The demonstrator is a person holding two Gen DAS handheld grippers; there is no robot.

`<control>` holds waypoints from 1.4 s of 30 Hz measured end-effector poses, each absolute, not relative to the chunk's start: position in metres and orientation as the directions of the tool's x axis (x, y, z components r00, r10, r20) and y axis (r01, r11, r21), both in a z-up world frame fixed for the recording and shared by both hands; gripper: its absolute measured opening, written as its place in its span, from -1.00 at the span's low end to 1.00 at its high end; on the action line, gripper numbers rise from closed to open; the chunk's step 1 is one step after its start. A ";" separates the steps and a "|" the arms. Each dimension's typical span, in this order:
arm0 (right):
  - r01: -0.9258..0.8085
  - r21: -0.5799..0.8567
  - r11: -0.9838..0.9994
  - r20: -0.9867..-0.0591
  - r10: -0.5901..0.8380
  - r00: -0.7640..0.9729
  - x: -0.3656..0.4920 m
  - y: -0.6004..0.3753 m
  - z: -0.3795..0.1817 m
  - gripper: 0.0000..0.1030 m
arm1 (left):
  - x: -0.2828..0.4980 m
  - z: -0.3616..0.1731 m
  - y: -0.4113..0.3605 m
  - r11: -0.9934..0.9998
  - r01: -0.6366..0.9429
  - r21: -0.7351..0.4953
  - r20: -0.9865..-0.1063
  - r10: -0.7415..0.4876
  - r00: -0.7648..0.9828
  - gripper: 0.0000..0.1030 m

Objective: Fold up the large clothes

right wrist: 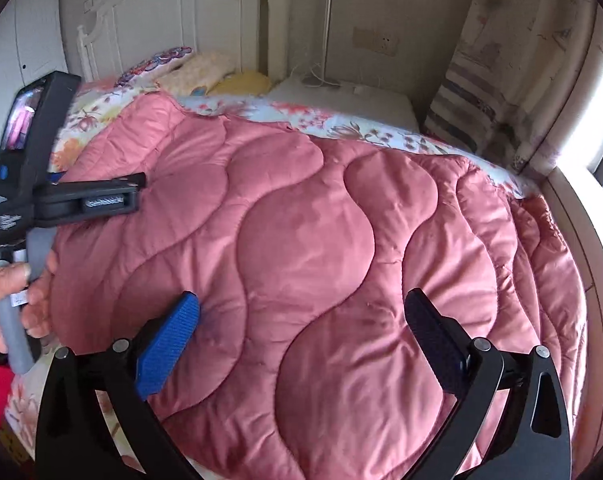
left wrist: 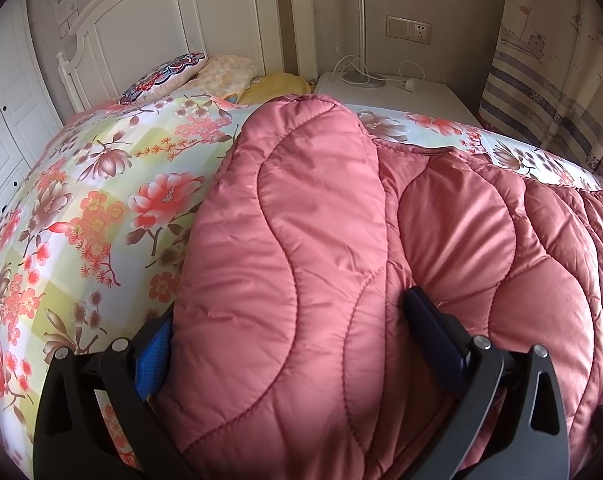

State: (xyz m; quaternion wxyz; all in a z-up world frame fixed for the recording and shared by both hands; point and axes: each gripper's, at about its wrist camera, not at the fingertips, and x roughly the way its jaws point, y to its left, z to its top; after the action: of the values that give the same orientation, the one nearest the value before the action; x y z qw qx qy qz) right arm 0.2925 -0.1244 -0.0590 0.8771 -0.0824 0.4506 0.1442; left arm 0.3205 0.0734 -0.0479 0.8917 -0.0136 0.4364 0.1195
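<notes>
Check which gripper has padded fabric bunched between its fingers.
The left gripper: a fold of the pink quilted coat fills its gap. The right gripper only hovers open over flat fabric.

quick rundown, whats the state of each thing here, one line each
pink quilted coat: spread on the bed, one part folded over the rest
left tongs: open, straddling the coat's folded part
right tongs: open, over the coat, gripping nothing
floral bedspread: laid flat under the coat
pillows: piled by the headboard
white charger: lying on the nightstand, cable loose
</notes>
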 end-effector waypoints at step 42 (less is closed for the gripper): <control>-0.254 0.004 0.967 -0.841 0.141 0.523 0.287 -0.218 -0.070 0.91 | 0.350 -0.037 0.110 0.959 -0.284 -0.006 -0.871 0.134 0.472 0.96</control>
State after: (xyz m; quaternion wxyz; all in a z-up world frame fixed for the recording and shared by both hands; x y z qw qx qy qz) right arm 0.2874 -0.2185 -0.0701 0.8706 -0.0597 0.4750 0.1135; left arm 0.3505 0.1105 -0.0373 0.8546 -0.0750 0.4991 0.1222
